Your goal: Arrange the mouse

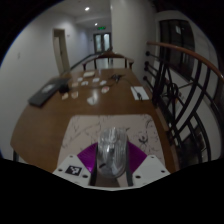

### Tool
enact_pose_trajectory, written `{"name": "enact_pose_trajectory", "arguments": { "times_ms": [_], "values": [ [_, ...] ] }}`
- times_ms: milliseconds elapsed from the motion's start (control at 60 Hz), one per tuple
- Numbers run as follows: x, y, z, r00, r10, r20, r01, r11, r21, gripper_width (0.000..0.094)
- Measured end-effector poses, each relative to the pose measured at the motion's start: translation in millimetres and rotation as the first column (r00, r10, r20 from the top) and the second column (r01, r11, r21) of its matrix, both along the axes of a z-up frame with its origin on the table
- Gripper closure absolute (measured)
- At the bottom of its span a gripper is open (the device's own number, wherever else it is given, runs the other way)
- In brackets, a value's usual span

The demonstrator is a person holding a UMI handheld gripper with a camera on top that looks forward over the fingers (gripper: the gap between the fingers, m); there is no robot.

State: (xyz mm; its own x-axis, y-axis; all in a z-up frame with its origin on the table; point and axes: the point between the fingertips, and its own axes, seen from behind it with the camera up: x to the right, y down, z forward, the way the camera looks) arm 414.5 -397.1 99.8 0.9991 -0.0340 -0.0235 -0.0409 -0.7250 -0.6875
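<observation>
My gripper [110,165] is shut on a pale grey, glossy mouse [110,148]. The mouse stands upright between the purple pads [92,160], and both pads press on its sides. It is held above a white mat with dark line drawings [85,130], which lies on the near end of a long brown wooden table [50,125]. The lower part of the mouse is hidden between the fingers.
Farther along the table lie a dark flat object [42,96] at the left, a glass [74,92], a white item [97,97] and a small dark-and-white thing [138,93]. Chairs [100,62] stand at the far end. A stair railing [185,90] runs along the right.
</observation>
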Motion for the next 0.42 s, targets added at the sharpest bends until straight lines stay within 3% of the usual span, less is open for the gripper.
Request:
{"name": "enact_pose_trajectory", "arguments": {
  "times_ms": [117,200,417],
  "values": [
    [-2,-2,4,0.998,0.012,-0.062,-0.012,1.000,0.002,0.0357],
    [1,-14,16,0.997,0.023,-0.070,-0.024,1.000,-0.007,0.0048],
    [17,-85,64,0.992,0.110,-0.070,-0.106,0.993,0.057,0.0076]
  ]
}}
